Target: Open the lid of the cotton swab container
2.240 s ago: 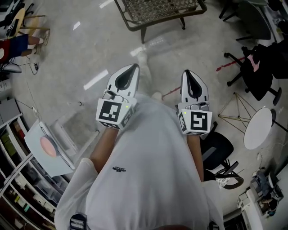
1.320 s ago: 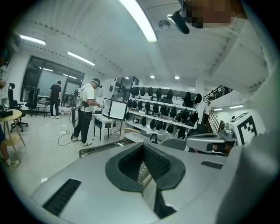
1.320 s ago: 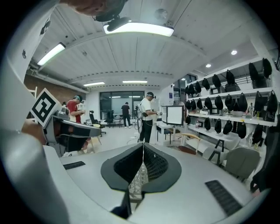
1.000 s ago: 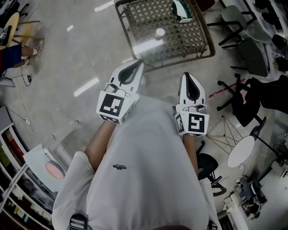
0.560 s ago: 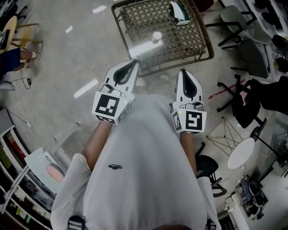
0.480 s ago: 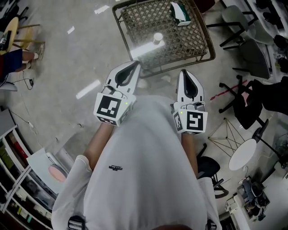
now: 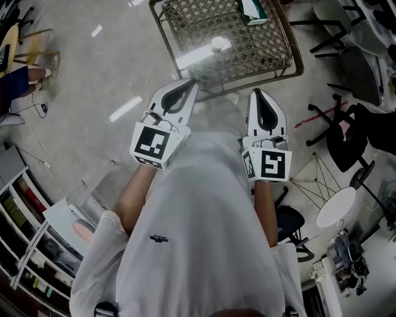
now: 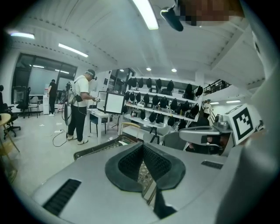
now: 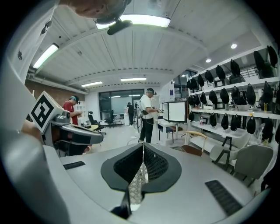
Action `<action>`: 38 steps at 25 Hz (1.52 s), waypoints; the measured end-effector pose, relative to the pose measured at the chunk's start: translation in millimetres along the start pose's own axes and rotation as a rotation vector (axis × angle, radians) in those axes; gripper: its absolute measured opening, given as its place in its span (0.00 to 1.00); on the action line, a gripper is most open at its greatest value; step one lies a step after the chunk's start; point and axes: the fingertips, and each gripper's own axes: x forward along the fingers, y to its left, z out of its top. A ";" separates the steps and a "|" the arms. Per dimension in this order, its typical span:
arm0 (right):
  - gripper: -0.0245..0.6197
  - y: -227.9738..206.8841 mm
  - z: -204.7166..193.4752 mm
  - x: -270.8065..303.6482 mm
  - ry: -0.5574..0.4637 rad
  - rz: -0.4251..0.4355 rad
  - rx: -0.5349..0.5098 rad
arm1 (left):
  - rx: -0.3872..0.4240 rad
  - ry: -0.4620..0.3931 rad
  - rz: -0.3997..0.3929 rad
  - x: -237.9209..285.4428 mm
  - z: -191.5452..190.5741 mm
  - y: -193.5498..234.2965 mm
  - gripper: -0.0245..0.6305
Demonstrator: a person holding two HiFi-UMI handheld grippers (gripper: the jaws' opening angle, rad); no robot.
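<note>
A small round white container point(image 7: 218, 43) stands on a wicker-topped table point(image 7: 185, 25) in the head view, ahead of me on the floor level below. A green and white box point(image 7: 250, 11) lies on the table's far right. Both grippers are held level in front of my torso, short of the table. The left gripper point(image 7: 189, 83) points at the table's near edge, jaws shut with nothing between them point(image 8: 143, 146). My right gripper point(image 7: 260, 94) is shut and empty too point(image 9: 143, 146). The table's frame point(image 8: 94, 148) shows past the left jaws; the container is hidden there.
Black office chairs point(image 7: 346, 133) and a small round white table point(image 7: 336, 206) stand at the right. Shelving point(image 7: 25, 247) and a white board run along the lower left. People stand by desks point(image 8: 81, 107) point(image 9: 148, 116) farther off in the room.
The wicker table has come into view and drawn closer to the grippers. Both grippers stay shut in front of the torso, shifted slightly upward in the picture.
</note>
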 end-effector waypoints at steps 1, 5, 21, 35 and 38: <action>0.04 -2.3 -1.3 4.7 0.003 0.004 0.000 | 0.005 0.011 -0.002 6.2 -3.0 2.0 0.04; 0.04 -11.4 -10.3 27.0 0.025 0.031 -0.002 | 0.004 0.042 -0.006 33.7 -16.7 10.2 0.04; 0.04 -19.7 -77.8 98.3 0.181 0.173 -0.033 | 0.015 0.083 0.033 128.8 -107.7 63.1 0.04; 0.04 -31.3 -143.6 155.7 0.236 0.224 0.002 | 0.008 0.151 0.012 187.7 -181.2 83.2 0.04; 0.04 -30.1 -158.4 161.0 0.256 0.242 0.009 | 0.021 0.159 0.013 201.0 -192.8 86.2 0.04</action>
